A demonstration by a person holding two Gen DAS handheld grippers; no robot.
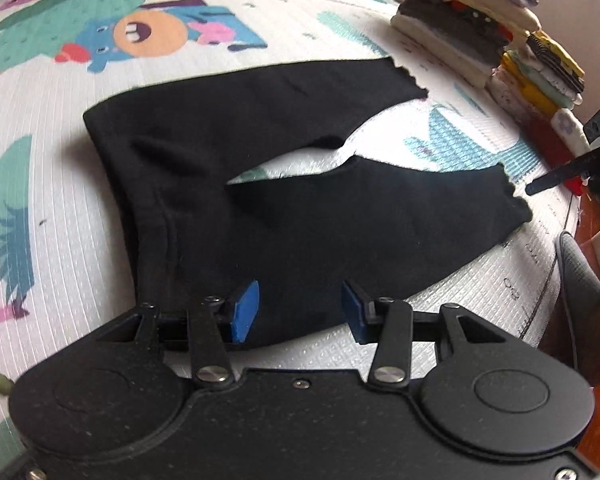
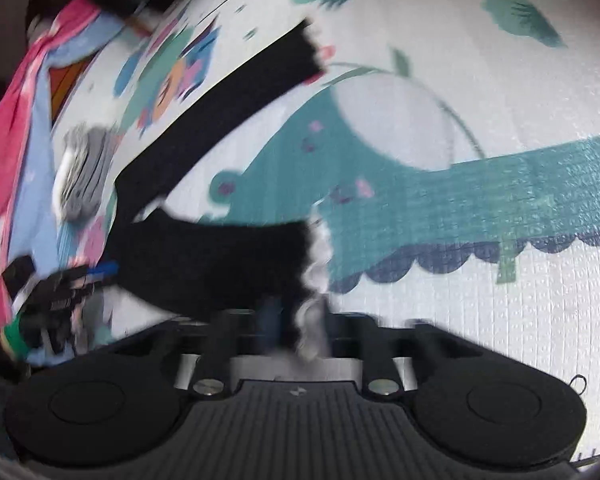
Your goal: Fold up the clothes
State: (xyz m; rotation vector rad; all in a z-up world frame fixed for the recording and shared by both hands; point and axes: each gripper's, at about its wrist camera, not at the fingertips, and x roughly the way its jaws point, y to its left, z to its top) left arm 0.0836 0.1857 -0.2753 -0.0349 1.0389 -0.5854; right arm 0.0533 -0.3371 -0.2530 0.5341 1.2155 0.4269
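So the black pants are lying flat on the cartoon play mat, legs spread apart in a V. Left hand-held gripper sits at the waist end with its blue pads wide apart, nothing between them. Right hand-held gripper is down by a leg cuff, but that view is too blurry to tell if it's clamped. Stacks of folded clothes sit along the mat's far edge

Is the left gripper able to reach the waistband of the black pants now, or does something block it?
Probably yes. The left gripper is open at the near edge of the black pants, with the waistband just beside it and nothing lying between.
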